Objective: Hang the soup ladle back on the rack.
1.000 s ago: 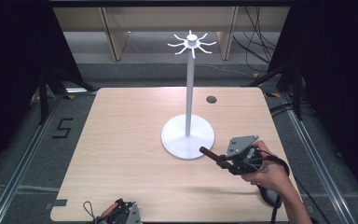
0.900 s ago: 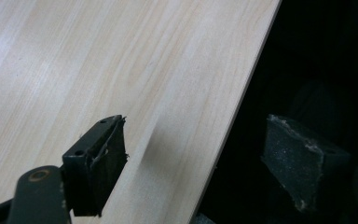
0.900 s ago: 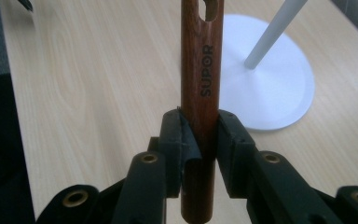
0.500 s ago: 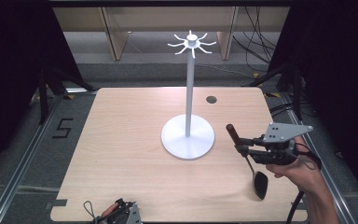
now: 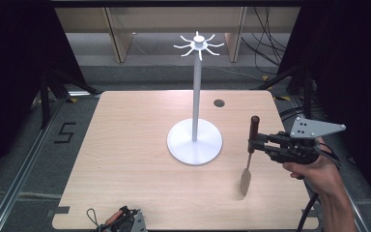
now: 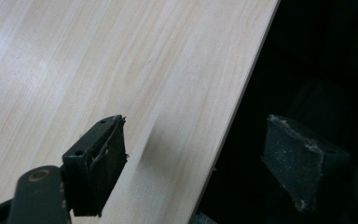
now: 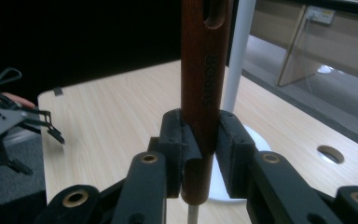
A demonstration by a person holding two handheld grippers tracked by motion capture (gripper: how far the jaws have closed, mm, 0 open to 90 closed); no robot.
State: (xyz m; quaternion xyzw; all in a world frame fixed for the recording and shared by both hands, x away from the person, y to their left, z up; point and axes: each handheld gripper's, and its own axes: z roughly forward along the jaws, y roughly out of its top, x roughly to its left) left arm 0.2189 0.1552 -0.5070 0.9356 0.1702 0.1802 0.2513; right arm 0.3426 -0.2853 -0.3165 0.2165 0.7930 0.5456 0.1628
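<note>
A kitchen utensil with a brown wooden handle point(image 5: 254, 126) hangs upright over the table's right side, its head point(image 5: 245, 181) pointing down. My right gripper point(image 5: 252, 144) is shut on the handle from the right, held level by a hand. In the right gripper view the pads point(image 7: 233, 140) clamp the handle point(image 7: 205, 74), which has a hanging slot near its top. A white stand point(image 5: 196, 92) with a round base point(image 5: 178, 145) and a ring of hooks point(image 5: 198, 44) rises at the table's middle. My left gripper point(image 5: 125, 221) rests at the front edge, jaws wide apart point(image 6: 196, 154) and empty.
The light wooden table point(image 5: 125, 145) has a small round hole point(image 5: 219, 103) behind the stand. Its front edge point(image 6: 233, 121) drops into dark floor. Black curtains flank both sides, and cables lie on the floor at the back right.
The right gripper has risen and moved right, away from the stand's base. The utensil has swung from slanting to upright, head down. The left gripper has stayed put.
</note>
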